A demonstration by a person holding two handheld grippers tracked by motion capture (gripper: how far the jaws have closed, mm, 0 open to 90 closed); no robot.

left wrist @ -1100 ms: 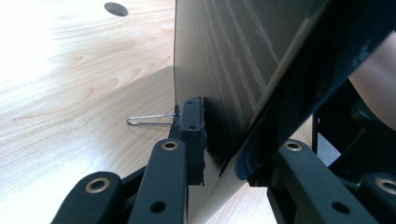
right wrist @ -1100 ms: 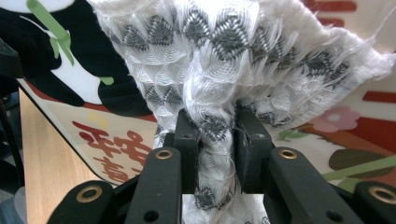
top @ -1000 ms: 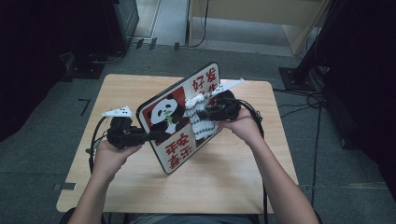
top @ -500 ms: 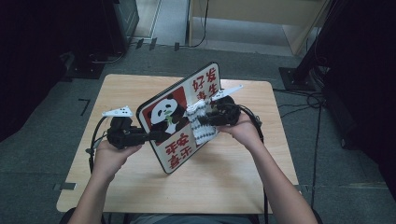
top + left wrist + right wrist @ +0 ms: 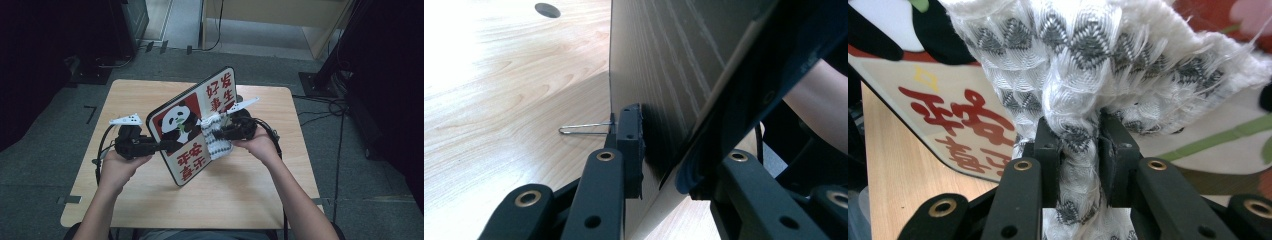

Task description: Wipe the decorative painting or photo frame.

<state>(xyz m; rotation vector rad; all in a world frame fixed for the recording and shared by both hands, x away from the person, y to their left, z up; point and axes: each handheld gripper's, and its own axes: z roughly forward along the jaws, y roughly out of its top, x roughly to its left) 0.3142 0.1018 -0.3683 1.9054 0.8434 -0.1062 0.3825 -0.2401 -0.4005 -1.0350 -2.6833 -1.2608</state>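
— High view: what is seen?
— A panda board (image 5: 192, 125) is held tilted above the wooden worktop (image 5: 250, 190), its lower corner near the surface. The left tongs (image 5: 167, 145) are clamped on its left edge, and a white, grey-patterned cloth (image 5: 216, 141) is pressed against its face by the right tongs (image 5: 220, 131).

— Left gripper view?
— The left tongs (image 5: 664, 165) are closed on the board's edge (image 5: 659, 75); a thin wire loop (image 5: 581, 130) is seen beside one jaw.

— Right gripper view?
— The cloth (image 5: 1078, 90) is gripped, bunched, between the right tongs (image 5: 1078, 140), with red characters on the board (image 5: 968, 125) behind.
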